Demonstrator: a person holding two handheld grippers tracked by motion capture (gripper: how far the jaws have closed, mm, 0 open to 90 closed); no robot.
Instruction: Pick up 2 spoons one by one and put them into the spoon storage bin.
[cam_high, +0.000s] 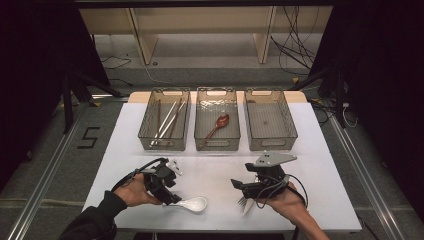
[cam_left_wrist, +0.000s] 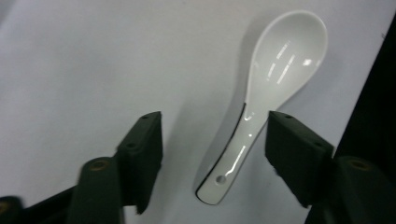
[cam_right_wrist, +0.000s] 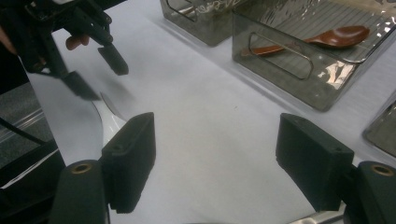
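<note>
Left gripper wide open, white spoon handle between jaws, not pinched. Right gripper wide open, holding nothing.

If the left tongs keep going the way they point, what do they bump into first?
Most likely the white spoon. The left tongs are open, with the spoon's handle lying on the table between the jaws, nearer one jaw. How far above it they hang is hard to tell.

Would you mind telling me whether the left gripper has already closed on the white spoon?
No, the left gripper is open, its jaws standing apart on either side of the white spoon, which lies flat on the table.
</note>
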